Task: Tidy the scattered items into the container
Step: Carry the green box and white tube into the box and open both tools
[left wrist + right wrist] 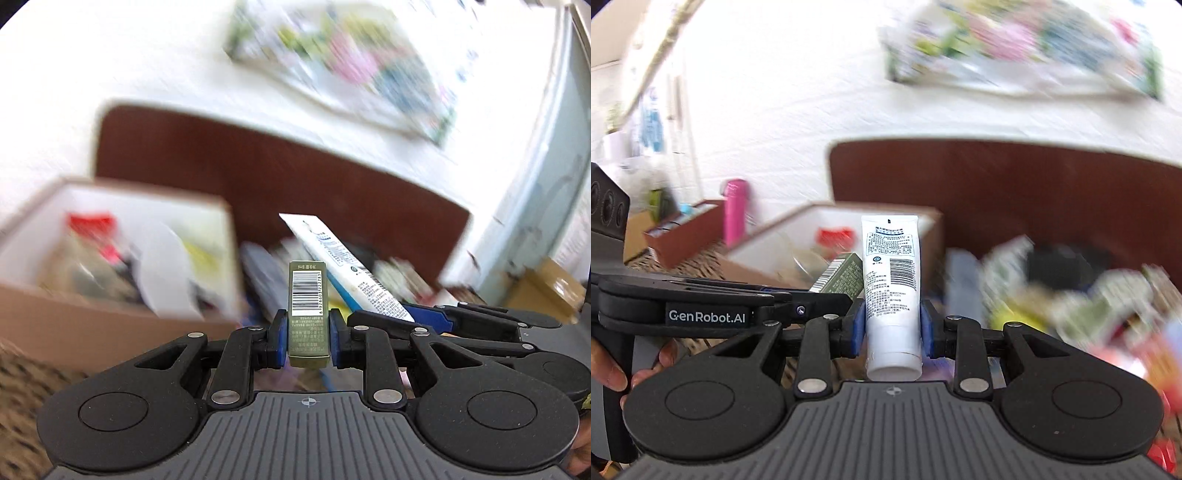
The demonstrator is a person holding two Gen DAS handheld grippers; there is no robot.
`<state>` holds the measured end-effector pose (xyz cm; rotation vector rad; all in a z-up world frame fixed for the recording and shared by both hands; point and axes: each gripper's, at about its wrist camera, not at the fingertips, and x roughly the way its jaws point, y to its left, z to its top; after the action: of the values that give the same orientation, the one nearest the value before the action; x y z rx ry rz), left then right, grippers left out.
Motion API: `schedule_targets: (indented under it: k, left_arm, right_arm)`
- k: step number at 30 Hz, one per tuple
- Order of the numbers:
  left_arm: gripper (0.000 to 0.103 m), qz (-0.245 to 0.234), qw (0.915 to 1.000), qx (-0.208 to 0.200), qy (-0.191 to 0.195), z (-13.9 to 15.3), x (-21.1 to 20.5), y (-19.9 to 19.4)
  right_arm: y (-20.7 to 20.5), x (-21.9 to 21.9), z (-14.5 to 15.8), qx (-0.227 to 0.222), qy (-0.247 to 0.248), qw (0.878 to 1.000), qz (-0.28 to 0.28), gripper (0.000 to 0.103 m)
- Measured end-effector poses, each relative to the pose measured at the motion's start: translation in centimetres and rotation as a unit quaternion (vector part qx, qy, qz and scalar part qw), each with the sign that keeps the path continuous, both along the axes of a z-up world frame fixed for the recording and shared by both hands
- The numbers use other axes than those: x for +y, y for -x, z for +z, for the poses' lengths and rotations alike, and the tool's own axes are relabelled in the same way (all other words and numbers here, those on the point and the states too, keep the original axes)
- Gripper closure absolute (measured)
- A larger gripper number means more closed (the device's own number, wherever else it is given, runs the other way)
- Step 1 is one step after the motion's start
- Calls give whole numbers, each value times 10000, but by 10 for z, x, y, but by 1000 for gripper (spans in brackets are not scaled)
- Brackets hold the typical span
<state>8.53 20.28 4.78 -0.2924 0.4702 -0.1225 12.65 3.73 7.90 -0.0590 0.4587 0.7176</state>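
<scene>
Presently, the left gripper (308, 338) clamps a slim olive-green box (307, 314) between its blue pads, barcode face up, the box projecting forward past the fingertips. The right gripper (893, 328) pinches a white tube (891, 280), cap end toward the camera. The cardboard container (110, 317) lies ahead and left of the left fingers; blurred scattered items (1071, 295) lie right of the right fingers.

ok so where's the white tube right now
The white tube is clamped upright in the right tongs, centre of the right wrist view, in front of the cardboard box, with the green box just to its left.
</scene>
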Motion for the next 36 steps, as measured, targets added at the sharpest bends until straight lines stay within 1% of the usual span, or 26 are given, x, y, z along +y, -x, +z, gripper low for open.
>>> schedule_targets:
  k: [2, 4, 7, 11, 15, 18, 21, 26, 28, 30, 36]
  left_arm:
    - [84, 275, 9996, -83, 3, 7, 23, -4]
    - [84, 527, 9986, -81, 39, 9, 47, -12]
    - [84, 775, 9968, 41, 164, 2, 82, -26]
    - [84, 934, 9949, 270, 275, -10, 116, -46]
    - [84, 989, 9930, 497, 418, -29, 141, -61]
    - [84, 1078, 9913, 628, 416, -40, 155, -67]
    - [84, 1214, 9889, 727, 457, -49, 173, -72]
    - [84, 1425, 9852, 802, 515, -57, 200, -79]
    - [84, 1482, 9847, 804, 441, -57, 206, -84]
    - [84, 1518, 9843, 816, 388, -55, 212, -92]
    - [83, 1539, 9831, 900, 427, -56, 226, -120]
  right_arm:
    - [-15, 26, 9, -44, 10, 9998, 193, 69]
    - [-31, 53, 12, -45, 91, 9994, 340, 69]
    - [-52, 90, 8, 46, 269, 9983, 506, 69]
    - [-76, 124, -3, 318, 387, 9972, 547, 69]
    - [-93, 145, -18, 626, 496, 9953, 543, 69]
    - [-103, 160, -30, 847, 546, 9932, 587, 69]
    - [-112, 177, -38, 968, 623, 9912, 651, 69]
    - [-123, 206, -45, 1045, 710, 9888, 794, 69]
    - [-129, 214, -45, 1074, 699, 9884, 817, 69]
    - [-136, 221, -44, 1100, 687, 9881, 827, 69]
    - [-160, 239, -42, 1053, 766, 9889, 719, 69]
